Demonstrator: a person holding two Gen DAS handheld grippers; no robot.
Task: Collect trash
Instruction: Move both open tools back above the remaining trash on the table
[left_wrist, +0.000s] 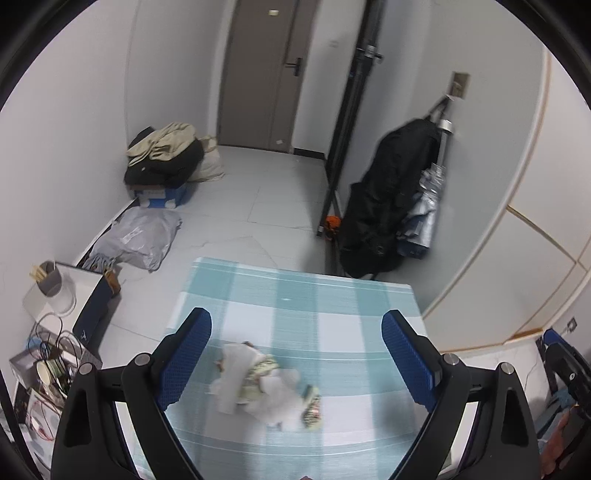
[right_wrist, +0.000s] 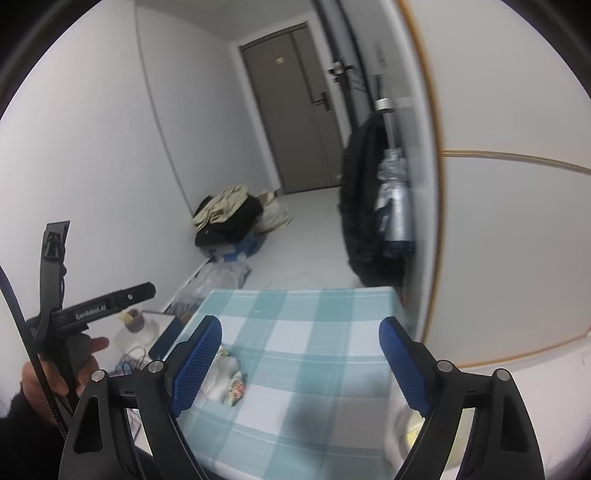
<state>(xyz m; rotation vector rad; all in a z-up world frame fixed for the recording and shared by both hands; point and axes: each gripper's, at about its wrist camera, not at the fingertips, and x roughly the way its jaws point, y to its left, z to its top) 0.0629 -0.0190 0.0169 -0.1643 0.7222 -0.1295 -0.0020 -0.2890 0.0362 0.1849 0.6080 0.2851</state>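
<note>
A pile of trash (left_wrist: 264, 386), crumpled white tissues and printed wrappers, lies on the table with the teal-and-white checked cloth (left_wrist: 332, 295). My left gripper (left_wrist: 297, 328) is open and empty above the table, with the pile between and just below its blue pads. In the right wrist view the same pile (right_wrist: 227, 376) lies at the table's left side, partly hidden behind the left blue pad (right_wrist: 195, 365). My right gripper (right_wrist: 300, 336) is open and empty over the checked cloth (right_wrist: 314, 332). The left gripper's body (right_wrist: 92, 310) and the hand holding it show at the left.
A pale container (right_wrist: 410, 432) shows at the table's right edge behind the right finger. Left of the table stand boxes, cables and a cup (left_wrist: 51, 284). On the floor lie a grey bag (left_wrist: 140, 236) and a clothes heap (left_wrist: 166, 155). A black coat (left_wrist: 391, 192) hangs at the wall.
</note>
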